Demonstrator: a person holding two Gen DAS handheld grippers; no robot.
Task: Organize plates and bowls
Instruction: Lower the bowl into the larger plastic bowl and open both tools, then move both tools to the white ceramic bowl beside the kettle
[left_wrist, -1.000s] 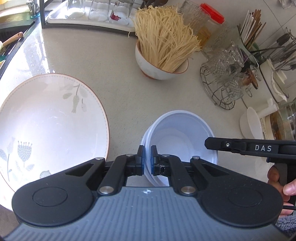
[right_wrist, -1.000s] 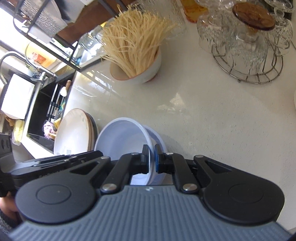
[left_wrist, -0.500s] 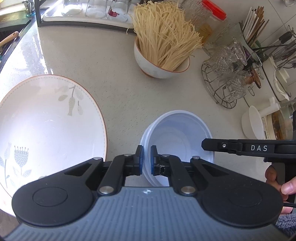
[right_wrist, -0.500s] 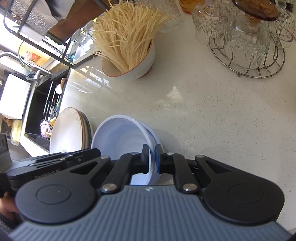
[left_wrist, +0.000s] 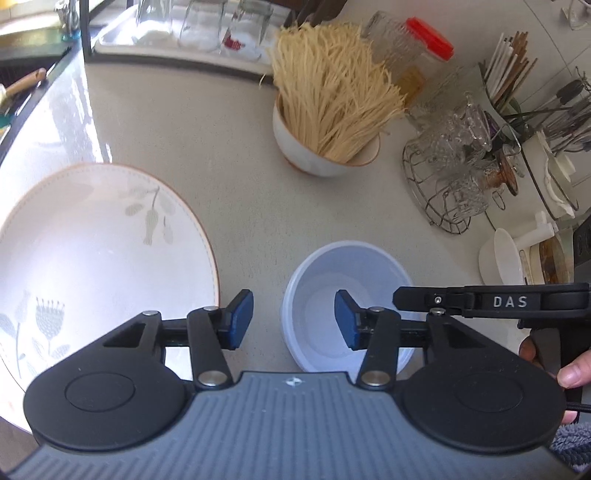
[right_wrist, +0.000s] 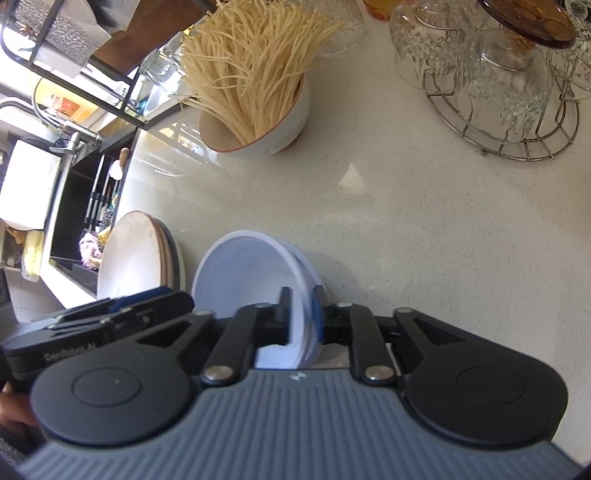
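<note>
Kitchen counter (left_wrist: 229, 155): white plastic bowl (left_wrist: 347, 280) seen near centre, just right of large floral plate (left_wrist: 96, 251), apart from it. Left gripper (left_wrist: 293, 319) spread wide, nothing held; near-left rim of bowl framed between blue pads (left_wrist: 240, 317). Right gripper (right_wrist: 301, 314) opened slightly, fingers either side of bowl's right rim; contact cannot be told. Plate shown stacked on others in right-wrist view (right_wrist: 136, 258). Noodle-filled bowl (left_wrist: 325, 147) stood farther back; wire rack of glassware (left_wrist: 458, 177) placed far right.
</note>
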